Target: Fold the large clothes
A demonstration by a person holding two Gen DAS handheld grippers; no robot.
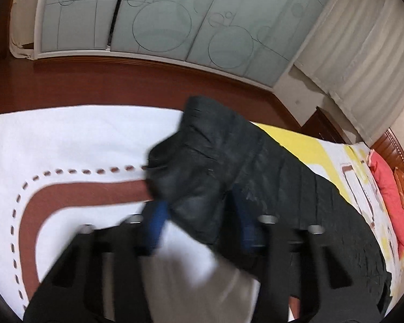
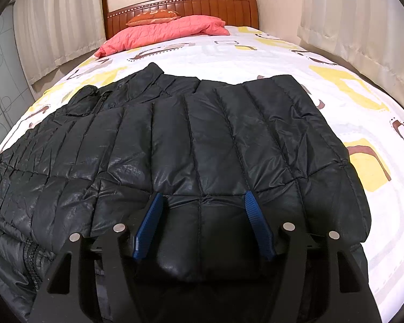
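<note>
The left gripper (image 1: 202, 210) clamps a fold of the black quilted puffer jacket (image 2: 202, 140); the right gripper (image 2: 202, 202) straddles its hem, jaws apart.

Bed (image 2: 256, 53) with patterned sheet; pink quilt (image 2: 164, 32) and orange pillow (image 2: 153, 17) at wooden headboard (image 2: 202, 5); curtains (image 2: 56, 21) alongside.

Quilted jacket (image 2: 202, 145) on printed bedsheet (image 2: 296, 62)

Glossy, crinkled synthetic shell is seen on the jacket; matt cotton-like cloth on the sheet; polished wood on the headboard (image 2: 185, 6).
</note>
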